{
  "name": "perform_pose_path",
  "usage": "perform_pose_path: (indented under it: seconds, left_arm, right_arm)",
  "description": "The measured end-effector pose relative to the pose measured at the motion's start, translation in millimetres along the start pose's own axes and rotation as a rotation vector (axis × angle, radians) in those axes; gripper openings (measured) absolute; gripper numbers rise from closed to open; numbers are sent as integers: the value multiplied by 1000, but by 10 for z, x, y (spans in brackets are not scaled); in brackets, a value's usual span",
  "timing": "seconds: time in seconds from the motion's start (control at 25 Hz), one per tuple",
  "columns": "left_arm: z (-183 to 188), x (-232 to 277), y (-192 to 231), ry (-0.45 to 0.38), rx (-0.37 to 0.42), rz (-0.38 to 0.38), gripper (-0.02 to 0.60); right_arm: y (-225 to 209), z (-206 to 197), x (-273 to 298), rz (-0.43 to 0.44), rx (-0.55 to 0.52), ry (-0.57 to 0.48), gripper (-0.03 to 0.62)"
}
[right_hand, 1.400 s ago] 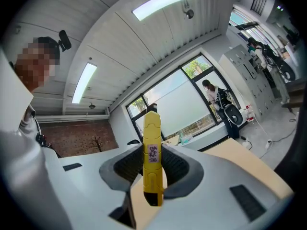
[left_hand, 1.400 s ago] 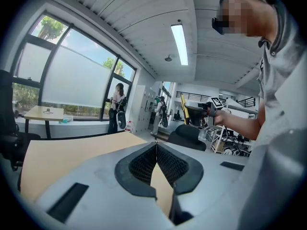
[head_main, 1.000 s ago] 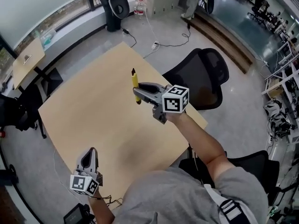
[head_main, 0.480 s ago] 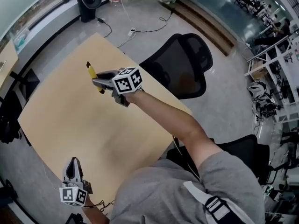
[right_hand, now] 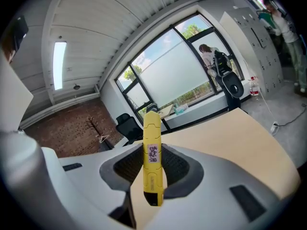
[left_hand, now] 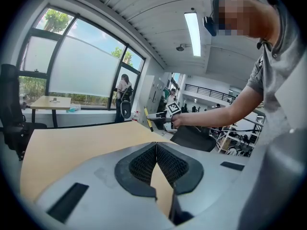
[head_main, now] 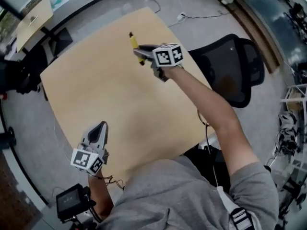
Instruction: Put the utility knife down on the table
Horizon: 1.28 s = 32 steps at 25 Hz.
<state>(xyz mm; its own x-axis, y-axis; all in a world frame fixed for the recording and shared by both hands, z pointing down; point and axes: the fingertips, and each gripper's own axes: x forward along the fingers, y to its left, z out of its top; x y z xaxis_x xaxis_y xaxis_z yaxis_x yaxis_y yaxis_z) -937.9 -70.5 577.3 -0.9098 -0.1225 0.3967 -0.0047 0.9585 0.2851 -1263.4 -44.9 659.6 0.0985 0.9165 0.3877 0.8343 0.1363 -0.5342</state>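
Two grippers are in play, and only one has a load. Nearest the person's body, the left gripper [head_main: 100, 125] hovers low over the near edge of the table [head_main: 96, 85]. Its own view shows the ribbed pads [left_hand: 144, 163] pressed together with nothing between them.

Farther out, the right gripper [head_main: 139, 52] is stretched over the far part of the tabletop and clamps the utility knife [right_hand: 152, 152]. The yellow body stands roughly upright across the jaws, pinched below its middle, with most of its length rising above the pads. From the left gripper view its lower end looks just clear of the wood, though I cannot tell the gap for certain.

The knife looks light and rigid, with a smooth plastic shell that could pivot or slip in a two-point pinch. A hold on the flat sides near the middle seems soundest. No blade can be made out at the dark tip, so that end is best kept away from the pads. Setting it down probably means tilting it flat before release, or it may topple.

Beyond the table stands a black office chair [head_main: 235, 75].
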Motion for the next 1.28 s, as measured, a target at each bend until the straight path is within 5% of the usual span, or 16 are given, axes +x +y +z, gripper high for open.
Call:
perform_pose_path:
  seconds: [0.08, 0.16, 0.4, 1.28]
  left_arm:
    - [17, 401, 26, -10, 29, -69, 6]
    - [78, 636, 81, -15, 70, -129, 6]
    - [42, 479, 284, -18, 23, -28, 6]
    - [-239, 506, 395, 38, -23, -17, 6]
  right_arm:
    - [-536, 116, -329, -156, -43, -3, 117]
    - [-826, 254, -506, -219, -56, -42, 117]
    - [-898, 22, 196, -114, 46, -23, 117]
    - [-1322, -774, 546, -213, -10, 174, 117]
